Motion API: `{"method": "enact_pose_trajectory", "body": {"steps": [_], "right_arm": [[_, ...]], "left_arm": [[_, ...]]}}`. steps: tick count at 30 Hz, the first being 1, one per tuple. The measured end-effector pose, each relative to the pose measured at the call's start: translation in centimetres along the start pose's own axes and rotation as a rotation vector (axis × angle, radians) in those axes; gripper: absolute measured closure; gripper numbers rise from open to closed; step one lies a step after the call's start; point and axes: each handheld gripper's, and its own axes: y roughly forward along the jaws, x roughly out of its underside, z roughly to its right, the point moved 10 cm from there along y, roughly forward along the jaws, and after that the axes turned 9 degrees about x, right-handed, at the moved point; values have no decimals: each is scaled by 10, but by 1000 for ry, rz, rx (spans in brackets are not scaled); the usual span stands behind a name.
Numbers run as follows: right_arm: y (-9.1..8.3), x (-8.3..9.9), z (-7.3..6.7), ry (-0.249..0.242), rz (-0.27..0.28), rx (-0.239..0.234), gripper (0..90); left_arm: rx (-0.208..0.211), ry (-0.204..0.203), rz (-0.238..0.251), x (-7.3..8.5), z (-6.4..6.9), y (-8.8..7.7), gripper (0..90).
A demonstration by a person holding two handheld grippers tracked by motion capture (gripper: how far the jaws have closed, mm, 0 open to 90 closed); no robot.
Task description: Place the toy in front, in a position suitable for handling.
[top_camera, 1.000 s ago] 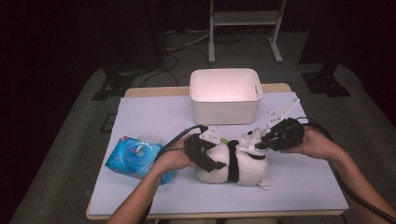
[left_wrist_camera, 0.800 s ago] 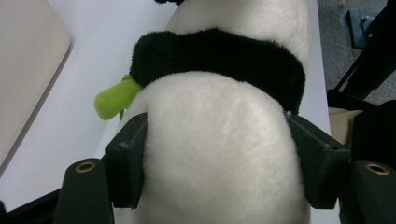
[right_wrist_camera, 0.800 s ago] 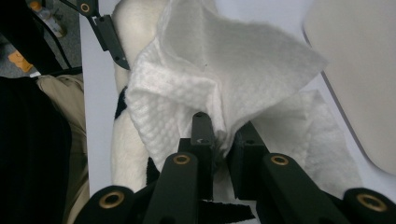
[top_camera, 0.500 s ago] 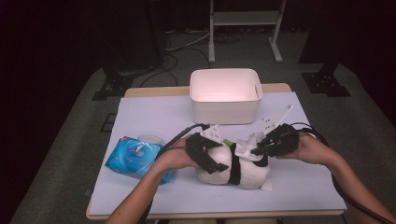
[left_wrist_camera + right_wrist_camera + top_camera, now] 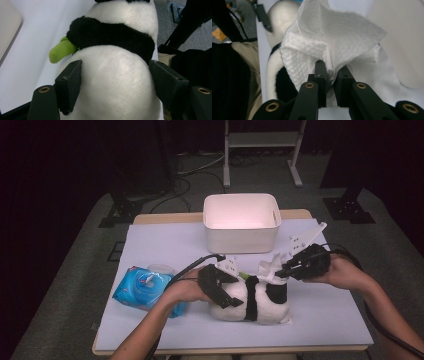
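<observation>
- The plush panda (image 5: 252,302) lies on its side near the front edge of the counter (image 5: 165,240), a little right of the middle, with a green plush bit (image 5: 60,51) poking out by its black band.
- The left hand-held gripper (image 5: 220,287) straddles the white body; its jaws have just been closing, and the pads (image 5: 68,85) sit against the fur on both sides, bracing the toy.
- The right hand-held gripper (image 5: 285,270) is pinched tight on a crumpled white wipe (image 5: 332,42), held just over the panda's dark end.
- This looks like the wiping step: one side steadies the toy while the other brings the cloth to it.
- Next, I reckon the wipe must press onto the fur and drag along it, with the left grip firm enough that the toy does not roll.
- The blue wipe pack (image 5: 145,287) lies toward the front left corner, the white bin (image 5: 240,222) at the back edge.
</observation>
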Motion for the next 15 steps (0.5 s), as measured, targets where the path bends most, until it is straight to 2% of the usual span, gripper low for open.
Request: {"method": "enact_pose_trajectory", "body": {"steps": [2,5,9,15], "right_arm": [[-1,1,8,10,-4,23,807],[5,4,10,32,-18,13,808],[13,7,-2,10,-38,-11,809],[14,9,-20,-6,-13,-47,809]], "left_arm": [[-2,4,1,0,1,0,289],[6,-1,3,0,1,0,288],[33,-4,0,-2,4,-1,274],[65,-24,26,-11,5,-7,270]]}}
